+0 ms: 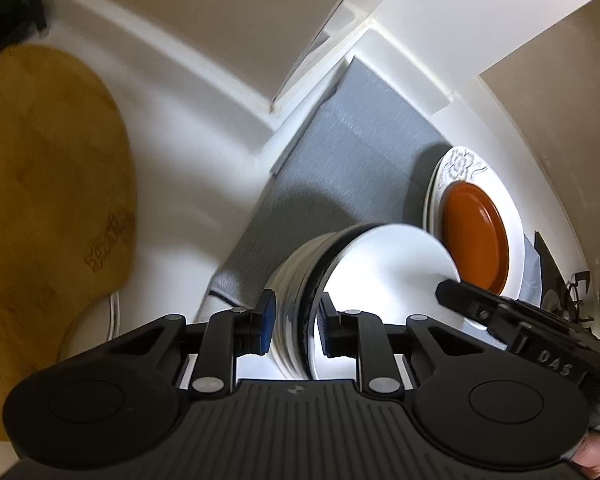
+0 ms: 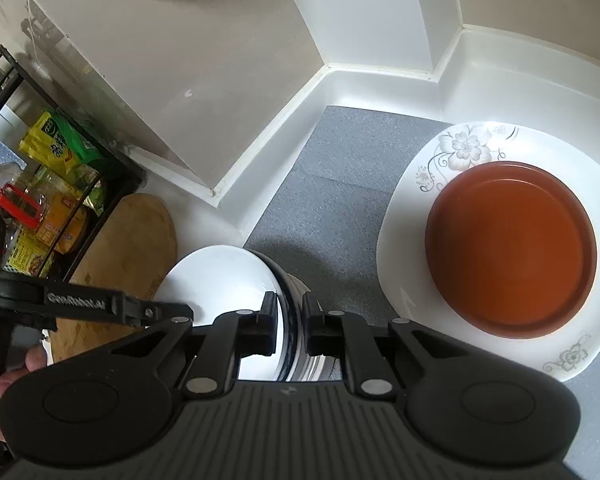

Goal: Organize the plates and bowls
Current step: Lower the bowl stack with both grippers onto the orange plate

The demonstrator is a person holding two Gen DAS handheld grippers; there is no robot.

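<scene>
I pinched the white bowl [image 1: 380, 280] rim with both my left gripper [image 1: 294, 326] and right gripper [image 2: 290, 330], the brown dish [image 2: 512, 248] at two o'clock on the flowered plate [image 2: 460, 148].

one white bowl [image 2: 220, 276], one orange bowl [image 2: 512, 248], one floral plate [image 2: 460, 152], one wooden board [image 2: 132, 240]

Left tongs [image 1: 294, 326]: matte black linkage arms showing silver rivets, blue pads [image 1: 269, 322] lining the fingers, a ribbed black base plate carrying two round caps. Right tongs [image 2: 290, 326]: matching build, black pads, side lettering reading "DAS". Left body displaying "GenRobot.AI".
</scene>
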